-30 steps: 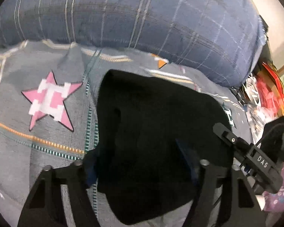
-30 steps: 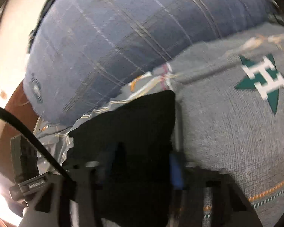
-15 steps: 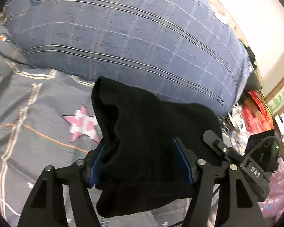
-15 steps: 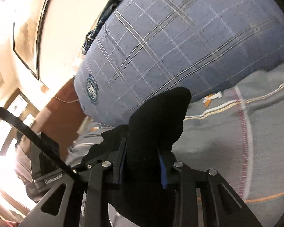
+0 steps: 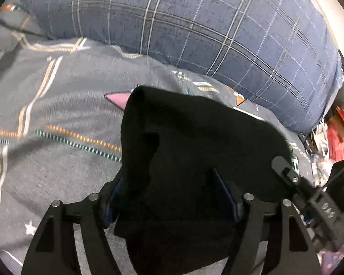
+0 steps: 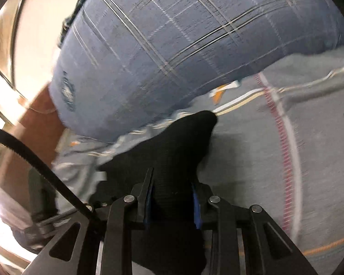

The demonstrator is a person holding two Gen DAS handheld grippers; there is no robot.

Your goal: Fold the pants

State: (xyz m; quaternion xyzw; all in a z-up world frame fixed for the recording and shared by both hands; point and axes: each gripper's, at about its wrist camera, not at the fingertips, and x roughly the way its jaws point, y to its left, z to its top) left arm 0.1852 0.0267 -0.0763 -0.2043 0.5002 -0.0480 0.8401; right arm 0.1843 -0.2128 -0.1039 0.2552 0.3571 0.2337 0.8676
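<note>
Left gripper (image 5: 172, 197), jaws just widened, grips bunched black pants (image 5: 195, 142) over grey bedsheet (image 5: 57, 160); blue plaid pillow (image 5: 195, 27) far behind

grey patterned bed cover (image 5: 64, 174), blue plaid pillow (image 5: 195, 20) lying along its far edge

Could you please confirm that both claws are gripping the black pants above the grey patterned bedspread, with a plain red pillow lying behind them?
Not quite: the pillow is blue plaid, not plain red, as the left wrist view shows. Both the left claw and right claw do grip the black pants above the grey patterned bedspread.
</note>
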